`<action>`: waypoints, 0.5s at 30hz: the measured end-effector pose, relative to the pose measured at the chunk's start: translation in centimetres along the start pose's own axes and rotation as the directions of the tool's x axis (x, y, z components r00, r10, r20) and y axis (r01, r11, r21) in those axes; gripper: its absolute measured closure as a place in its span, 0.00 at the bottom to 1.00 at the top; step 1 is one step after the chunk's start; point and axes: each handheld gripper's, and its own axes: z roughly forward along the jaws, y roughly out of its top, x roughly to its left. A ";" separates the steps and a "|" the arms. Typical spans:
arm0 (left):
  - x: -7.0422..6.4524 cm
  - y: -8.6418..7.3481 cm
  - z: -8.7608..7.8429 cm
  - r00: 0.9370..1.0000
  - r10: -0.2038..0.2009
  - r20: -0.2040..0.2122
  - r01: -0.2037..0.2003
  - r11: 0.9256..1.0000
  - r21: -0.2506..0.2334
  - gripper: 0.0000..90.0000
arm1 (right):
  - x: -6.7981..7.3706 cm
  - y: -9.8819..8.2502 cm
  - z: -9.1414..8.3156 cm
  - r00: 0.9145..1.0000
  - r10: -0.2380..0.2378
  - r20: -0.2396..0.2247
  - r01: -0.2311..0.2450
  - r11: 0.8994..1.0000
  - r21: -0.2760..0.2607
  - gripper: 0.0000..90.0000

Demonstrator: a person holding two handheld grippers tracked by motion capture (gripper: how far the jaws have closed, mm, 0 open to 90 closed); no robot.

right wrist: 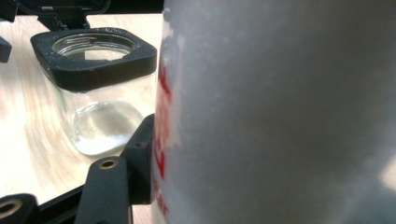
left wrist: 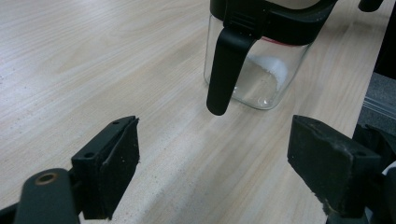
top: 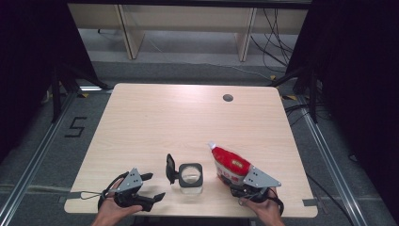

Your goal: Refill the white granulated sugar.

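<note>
**Item: red-and-white pouch, gripped for pouring into open glass jar**

Location: the pouch (top: 229, 163) lies at the near right of the table (top: 155, 113), just right of the glass jar (top: 191, 179), apart from it.

Orientation: long axis runs from the near right up toward the far left; the white spout end points away from the person and slightly toward the jar side, the base toward the right gripper (top: 244, 187).

Grip state: in the right gripper view one black jaw presses flat against the pouch's side, so the right gripper appears clamped on its lower end. The left gripper (top: 150, 186) rests near the jar's left with jaws spread wide, nothing between them, facing the hanging black lid latch (left wrist: 227, 70).

Jar: black square collar, lid flipped open to the left, a little white powder at the bottom.

Step in hand, judged: securing the pouch. Next move likely calls for lifting it, swinging the spout over the jar mouth and tilting without squeezing contents out early; the left gripper may need to steady the jar.
</note>
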 end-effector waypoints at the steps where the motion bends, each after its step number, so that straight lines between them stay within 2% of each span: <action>1: 0.0 0.0 0.0 1.000 0.004 0.001 -0.004 1.000 0.000 0.18 | 0.1 0.0 -0.1 1.000 0.002 0.009 -0.002 1.000 0.003 0.46; 4: 0.1 0.0 -0.1 1.000 0.004 0.003 -0.004 1.000 -0.003 0.18 | 0.4 0.2 -0.4 1.000 -0.016 0.017 0.016 1.000 0.013 0.46; 5: 0.1 0.0 0.0 1.000 0.008 0.006 -0.008 1.000 -0.006 0.18 | 0.5 0.3 -0.6 1.000 -0.009 0.008 0.009 1.000 0.013 0.46; 6: 0.1 0.0 0.0 1.000 0.004 0.007 -0.004 1.000 -0.009 0.18 | 0.6 0.3 -0.6 1.000 -0.003 0.012 0.003 1.000 0.006 0.46; 7: 0.0 0.0 0.0 1.000 -0.018 0.008 0.018 1.000 -0.007 0.18 | 0.7 0.4 -0.8 1.000 -0.007 0.015 0.006 1.000 0.007 0.46; 9: 0.0 -0.1 0.1 1.000 -0.019 0.006 0.019 1.000 -0.013 0.18 | 0.7 0.7 -1.0 0.999 -0.031 0.032 0.031 1.000 -0.005 0.46; 12: 0.0 0.0 -0.1 1.000 -0.015 -0.003 0.015 1.000 -0.002 0.18 | 1.0 1.2 -1.5 0.999 -0.028 0.041 0.028 1.000 -0.011 0.46; 13: 0.0 0.0 -0.1 1.000 -0.017 -0.001 0.017 1.000 -0.004 0.18 | 0.9 1.4 -1.7 0.998 -0.044 0.045 0.044 0.999 -0.012 0.46; 14: 0.1 0.0 -0.1 1.000 0.001 -0.007 -0.001 1.000 -0.005 0.18 | 1.0 1.5 -1.8 0.997 -0.053 0.051 0.054 0.998 -0.011 0.46; 15: 0.1 0.0 -0.1 1.000 -0.007 -0.008 0.007 1.000 -0.008 0.18 | 1.0 1.6 -1.9 0.995 -0.080 0.061 0.079 0.997 0.003 0.46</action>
